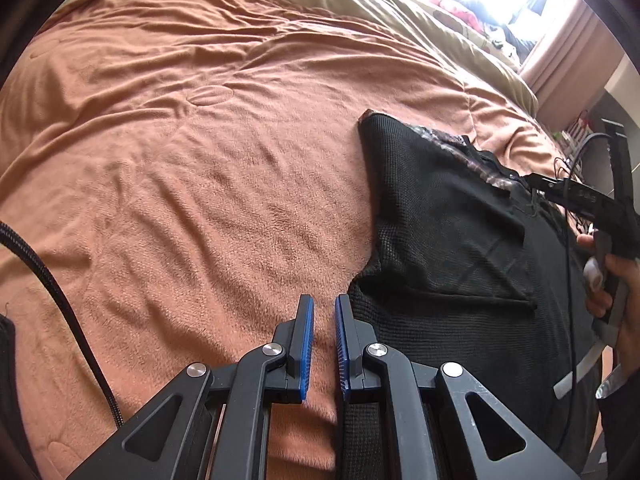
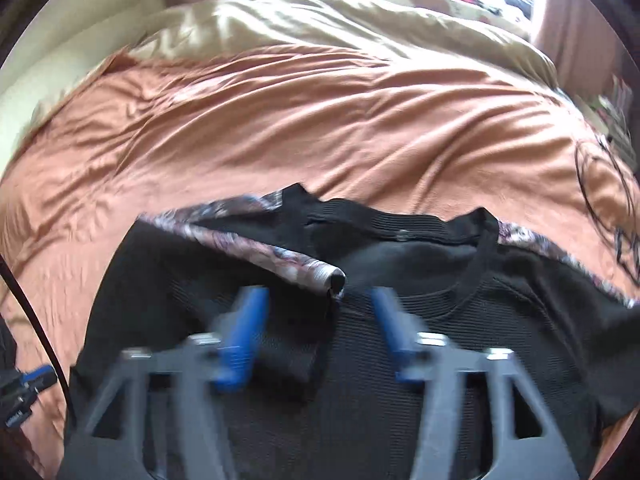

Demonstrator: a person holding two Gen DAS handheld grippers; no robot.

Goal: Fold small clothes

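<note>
Black knit top (image 2: 400, 380), left sleeve already folded in, lying toward the bed's right edge on the orange blanket (image 1: 180, 160), long axis running away from the near edge. Right gripper (image 2: 320, 336) hovering directly over it, jaws apart, empty. Left gripper (image 1: 324, 344) sitting just beside its left side, nearly together, holding nothing. Neckline (image 2: 476, 280) showing only from the right wrist.

A rumpled orange blanket (image 1: 208, 152) is covering the bed, a beige quilt (image 2: 320, 20) is bunching beyond it, and a pink curtain (image 1: 568, 60) is catching window light.
</note>
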